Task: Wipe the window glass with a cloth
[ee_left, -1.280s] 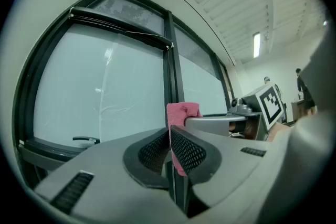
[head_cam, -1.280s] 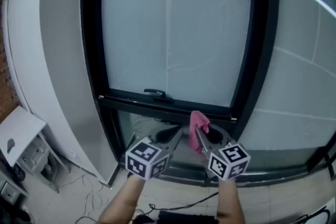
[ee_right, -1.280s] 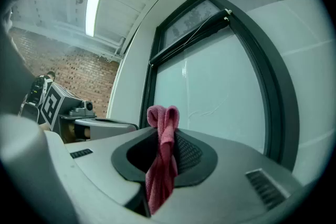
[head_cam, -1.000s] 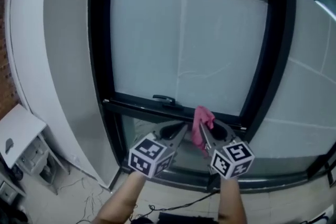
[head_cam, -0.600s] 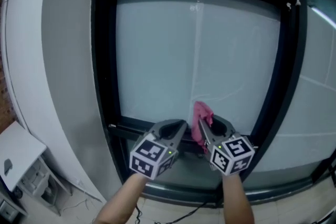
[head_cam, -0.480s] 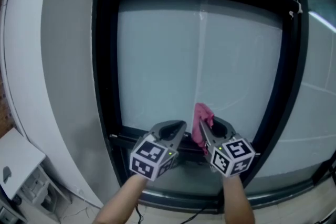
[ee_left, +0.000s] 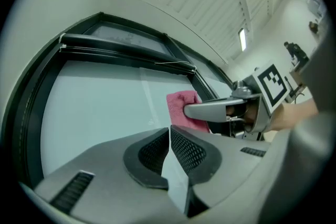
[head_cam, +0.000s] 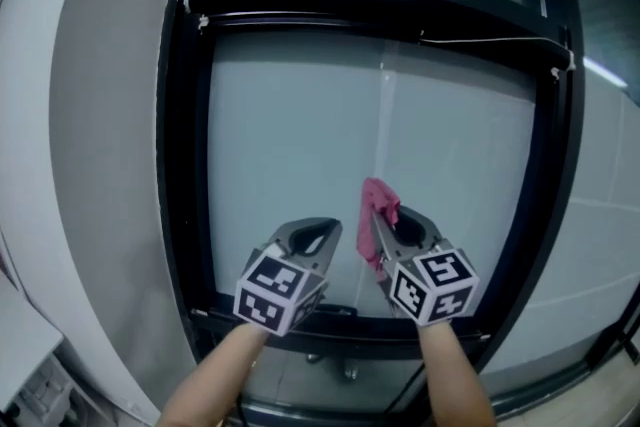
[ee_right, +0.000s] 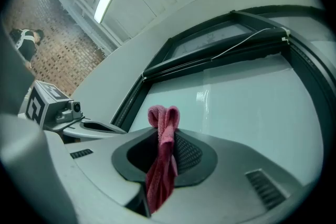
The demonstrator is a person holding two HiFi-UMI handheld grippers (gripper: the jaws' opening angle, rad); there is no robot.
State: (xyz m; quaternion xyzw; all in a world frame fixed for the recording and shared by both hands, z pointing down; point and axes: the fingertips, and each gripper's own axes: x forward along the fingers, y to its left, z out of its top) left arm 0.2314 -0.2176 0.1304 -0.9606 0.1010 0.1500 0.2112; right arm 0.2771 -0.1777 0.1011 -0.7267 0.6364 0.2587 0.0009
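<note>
While both grippers sit side by side at lower centre of the head view, in front of the window glass (head_cam: 300, 135), the right gripper (head_cam: 385, 227) pinches the pink cloth (head_cam: 377, 200). A folded end pokes past the jaw tips; the rest trails back between the jaws. Left gripper (head_cam: 318, 233): jaws pressed together, nothing between. Black frame (head_cam: 180, 165) borders the pane. Cloth-to-glass contact: cannot tell.
</note>
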